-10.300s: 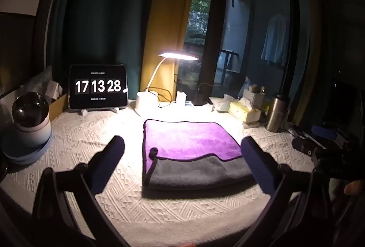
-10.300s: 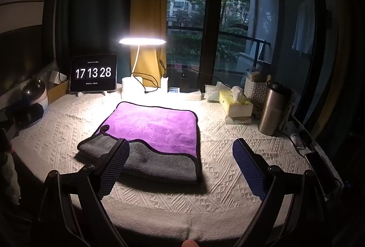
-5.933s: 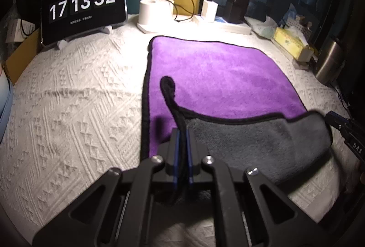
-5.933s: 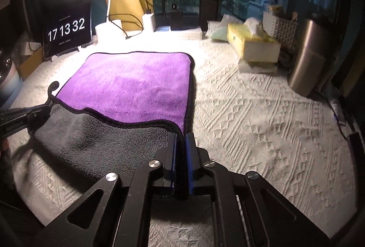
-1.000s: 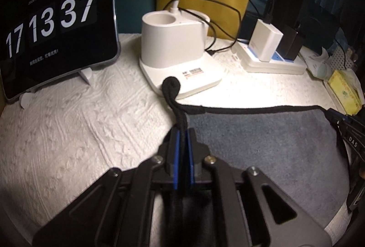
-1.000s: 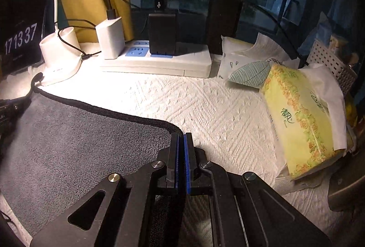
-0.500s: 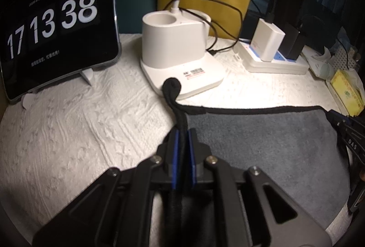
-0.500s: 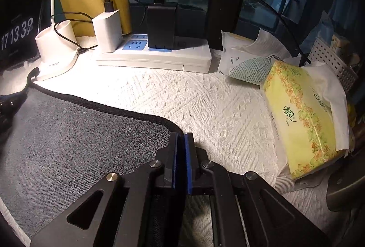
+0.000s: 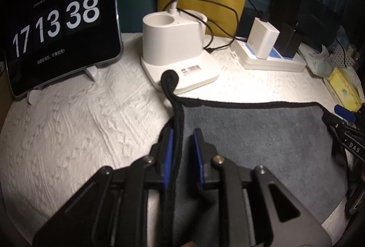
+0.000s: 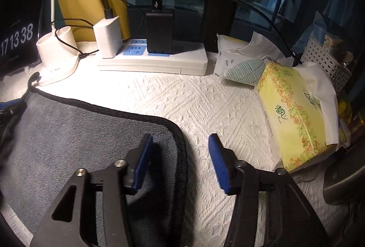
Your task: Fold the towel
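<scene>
Your towel (image 10: 75, 133) fills the lower left of the right wrist view, grey side up, flat on the white cloth (image 10: 205, 110), so one fold looks laid down; further folds probably remain. Your right gripper (image 10: 180, 162) is spread wide, straddling the towel's corner hem. Your left gripper (image 9: 182, 144) is parted too, the black hanging loop (image 9: 170, 78) lying slack between its pads.
</scene>
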`<action>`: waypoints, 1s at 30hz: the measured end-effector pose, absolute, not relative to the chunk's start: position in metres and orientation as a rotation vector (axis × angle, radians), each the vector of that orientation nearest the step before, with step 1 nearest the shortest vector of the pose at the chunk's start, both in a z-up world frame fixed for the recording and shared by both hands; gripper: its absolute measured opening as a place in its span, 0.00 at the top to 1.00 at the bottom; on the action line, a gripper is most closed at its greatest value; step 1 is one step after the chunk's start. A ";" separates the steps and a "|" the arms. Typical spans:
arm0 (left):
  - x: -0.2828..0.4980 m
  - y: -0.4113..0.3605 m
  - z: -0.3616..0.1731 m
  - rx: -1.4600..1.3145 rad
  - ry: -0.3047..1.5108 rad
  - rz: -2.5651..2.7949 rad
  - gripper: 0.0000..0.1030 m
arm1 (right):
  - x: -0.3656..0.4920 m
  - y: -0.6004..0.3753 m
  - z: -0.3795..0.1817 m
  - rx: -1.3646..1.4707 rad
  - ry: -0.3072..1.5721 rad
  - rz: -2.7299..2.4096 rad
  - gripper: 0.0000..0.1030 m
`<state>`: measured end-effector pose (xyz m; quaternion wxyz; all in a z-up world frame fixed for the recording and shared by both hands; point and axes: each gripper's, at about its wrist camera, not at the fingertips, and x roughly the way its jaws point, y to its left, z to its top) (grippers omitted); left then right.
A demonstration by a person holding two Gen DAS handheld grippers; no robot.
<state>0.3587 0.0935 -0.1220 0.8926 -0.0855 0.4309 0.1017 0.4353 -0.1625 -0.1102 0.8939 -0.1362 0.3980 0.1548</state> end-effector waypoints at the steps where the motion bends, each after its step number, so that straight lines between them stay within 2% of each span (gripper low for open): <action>1: 0.357 0.093 -0.121 -0.178 0.894 0.210 0.81 | 0.432 -0.161 -0.108 -0.283 0.822 0.328 0.45; 10: 0.338 0.083 -0.106 -0.167 0.879 0.182 0.77 | 0.410 -0.160 -0.088 -0.278 0.782 0.337 0.44; 11: 0.337 0.082 -0.105 -0.171 0.878 0.180 0.65 | 0.407 -0.161 -0.086 -0.276 0.779 0.337 0.44; 12: 0.334 0.081 -0.103 -0.174 0.875 0.177 0.32 | 0.405 -0.162 -0.084 -0.276 0.775 0.338 0.44; 13: 0.333 0.080 -0.101 -0.176 0.871 0.173 0.14 | 0.401 -0.162 -0.081 -0.274 0.770 0.339 0.44; 14: 0.331 0.079 -0.099 -0.181 0.864 0.164 0.00 | 0.399 -0.162 -0.080 -0.273 0.768 0.340 0.44; 30: 0.284 0.062 -0.049 -0.173 0.776 0.152 0.00 | 0.350 -0.175 -0.049 -0.260 0.710 0.340 0.44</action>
